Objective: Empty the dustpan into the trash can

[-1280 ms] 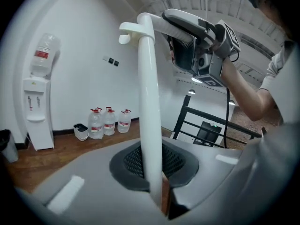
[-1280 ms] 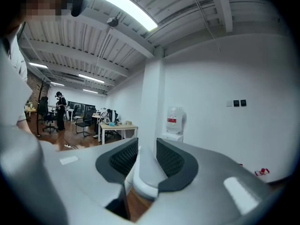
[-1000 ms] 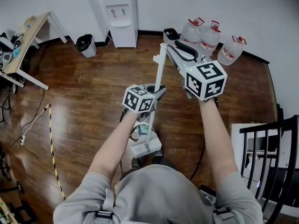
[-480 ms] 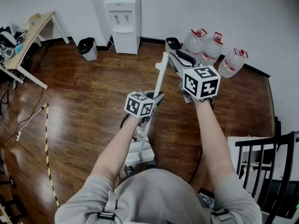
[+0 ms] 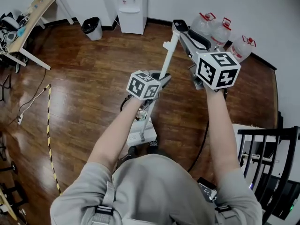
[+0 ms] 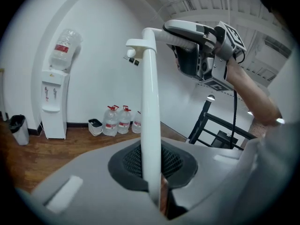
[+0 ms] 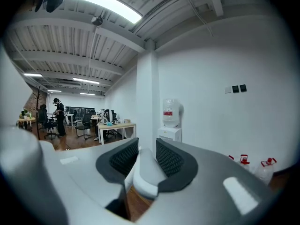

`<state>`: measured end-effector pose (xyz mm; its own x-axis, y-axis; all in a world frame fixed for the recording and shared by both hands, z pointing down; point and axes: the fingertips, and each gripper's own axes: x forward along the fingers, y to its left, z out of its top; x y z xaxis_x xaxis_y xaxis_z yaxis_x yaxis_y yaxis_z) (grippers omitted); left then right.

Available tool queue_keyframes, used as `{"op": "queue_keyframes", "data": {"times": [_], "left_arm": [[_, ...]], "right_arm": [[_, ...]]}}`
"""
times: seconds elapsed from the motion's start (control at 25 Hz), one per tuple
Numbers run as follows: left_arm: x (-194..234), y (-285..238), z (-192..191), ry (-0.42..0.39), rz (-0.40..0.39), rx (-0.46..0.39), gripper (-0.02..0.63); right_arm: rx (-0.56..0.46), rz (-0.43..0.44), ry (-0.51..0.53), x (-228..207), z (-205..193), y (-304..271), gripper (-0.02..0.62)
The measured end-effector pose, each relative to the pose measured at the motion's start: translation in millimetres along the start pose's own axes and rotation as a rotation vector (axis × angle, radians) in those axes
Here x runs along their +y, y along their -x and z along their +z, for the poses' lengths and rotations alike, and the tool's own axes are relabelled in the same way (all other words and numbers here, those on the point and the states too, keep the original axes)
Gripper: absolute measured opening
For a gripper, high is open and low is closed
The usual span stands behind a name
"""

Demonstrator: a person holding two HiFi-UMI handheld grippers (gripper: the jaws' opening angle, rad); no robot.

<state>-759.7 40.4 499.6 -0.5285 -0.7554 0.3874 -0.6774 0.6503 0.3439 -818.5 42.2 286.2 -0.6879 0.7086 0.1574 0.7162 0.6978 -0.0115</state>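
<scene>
A long-handled dustpan hangs in front of me. Its white pole (image 5: 159,86) rises from the white pan (image 5: 140,136) near my feet, which holds some litter. My left gripper (image 5: 159,81) is shut on the pole (image 6: 151,125) midway up. My right gripper (image 5: 199,60) is shut on the grey top handle (image 5: 190,39), whose pale end sits between its pads (image 7: 143,172). A black trash can (image 5: 92,28) stands far off at the back left wall, also in the left gripper view (image 6: 18,128).
A white water dispenser (image 5: 131,8) stands next to the black can. A small bin (image 6: 95,127) and water bottles (image 5: 220,32) line the back wall. A wooden table (image 5: 28,25) is at the left, cables and yellow tape (image 5: 49,139) on the floor, a black railing (image 5: 267,153) at the right.
Both grippers keep their hold and have shifted a little with the dustpan. The head view has swung, so the trash can and dispenser now sit higher in it.
</scene>
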Motion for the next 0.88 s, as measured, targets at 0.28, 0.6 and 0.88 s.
{"op": "queue_keyframes", "data": {"times": [0.28, 0.6, 0.88], "left_arm": [[-63.2, 61.2, -20.2, -0.096, -0.074, -0.027, 0.023], [-174.4, 132.8, -34.0, -0.23, -0.228, -0.074, 0.023], [-292.1, 138.9, -33.8, -0.36, -0.439, -0.085, 0.023]], "right_arm": [[-0.067, -0.068, 0.052, 80.0, 21.3, 76.0, 0.116], [-0.139, -0.222, 0.121, 172.0, 58.1, 196.7, 0.115], [-0.179, -0.426, 0.171, 203.5, 82.9, 319.5, 0.114]]}}
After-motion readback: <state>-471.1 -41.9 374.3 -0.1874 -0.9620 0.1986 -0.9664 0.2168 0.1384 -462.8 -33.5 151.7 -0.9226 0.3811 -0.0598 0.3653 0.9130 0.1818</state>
